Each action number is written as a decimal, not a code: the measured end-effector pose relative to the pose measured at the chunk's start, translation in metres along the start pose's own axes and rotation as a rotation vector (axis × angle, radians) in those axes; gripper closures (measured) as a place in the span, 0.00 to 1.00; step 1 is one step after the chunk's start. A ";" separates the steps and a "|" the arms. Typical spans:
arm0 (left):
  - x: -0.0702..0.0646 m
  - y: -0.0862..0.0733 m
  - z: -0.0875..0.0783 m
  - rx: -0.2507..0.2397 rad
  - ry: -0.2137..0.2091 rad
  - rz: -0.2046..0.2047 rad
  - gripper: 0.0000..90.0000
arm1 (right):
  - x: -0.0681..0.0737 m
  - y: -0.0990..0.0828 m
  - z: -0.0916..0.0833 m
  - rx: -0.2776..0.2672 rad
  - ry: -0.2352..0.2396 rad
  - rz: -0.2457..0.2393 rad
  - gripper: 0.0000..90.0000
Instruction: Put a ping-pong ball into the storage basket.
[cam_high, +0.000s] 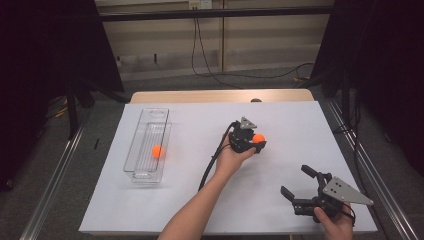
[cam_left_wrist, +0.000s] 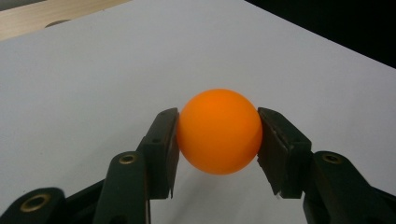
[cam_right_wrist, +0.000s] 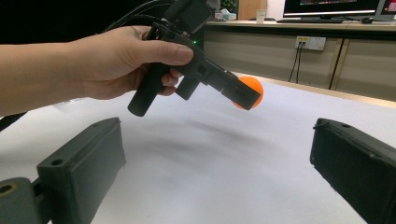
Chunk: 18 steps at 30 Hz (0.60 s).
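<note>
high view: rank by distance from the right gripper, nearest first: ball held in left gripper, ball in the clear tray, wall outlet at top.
From the right gripper, at bottom right:
1. Held orange ball, table centre, clamped in the left gripper.
2. Orange ball in the clear tray, far left.
3. Wall outlet, top edge, beyond the table.

Right tongs' (cam_right_wrist: 219, 163) tips beyond frame edge

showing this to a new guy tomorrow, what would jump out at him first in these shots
The orange ball pinched in the left tongs, held just above the white table near its middle. Next, a second orange ball lying in the clear tray at the table's left. The right tongs wait wide open at the near right corner, nothing between them.
</note>
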<state>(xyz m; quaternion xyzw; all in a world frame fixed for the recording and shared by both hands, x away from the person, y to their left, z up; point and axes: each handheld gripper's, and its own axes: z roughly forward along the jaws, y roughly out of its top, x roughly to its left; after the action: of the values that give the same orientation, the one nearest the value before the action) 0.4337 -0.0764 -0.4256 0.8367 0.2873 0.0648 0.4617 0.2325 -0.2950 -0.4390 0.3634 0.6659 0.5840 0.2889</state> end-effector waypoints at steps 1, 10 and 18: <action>-0.001 0.000 0.000 0.001 0.004 0.004 0.57 | 0.000 0.000 0.000 0.000 0.000 -0.001 0.03; 0.000 -0.005 -0.003 0.007 0.013 0.012 0.57 | 0.000 0.000 -0.001 -0.002 -0.003 0.004 0.03; 0.003 -0.010 -0.009 0.003 0.013 0.007 0.57 | 0.000 0.000 -0.001 -0.001 -0.002 0.002 0.03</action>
<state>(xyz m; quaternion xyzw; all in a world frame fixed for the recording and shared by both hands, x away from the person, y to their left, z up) 0.4285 -0.0638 -0.4286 0.8381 0.2874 0.0714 0.4582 0.2321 -0.2953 -0.4388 0.3646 0.6649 0.5844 0.2890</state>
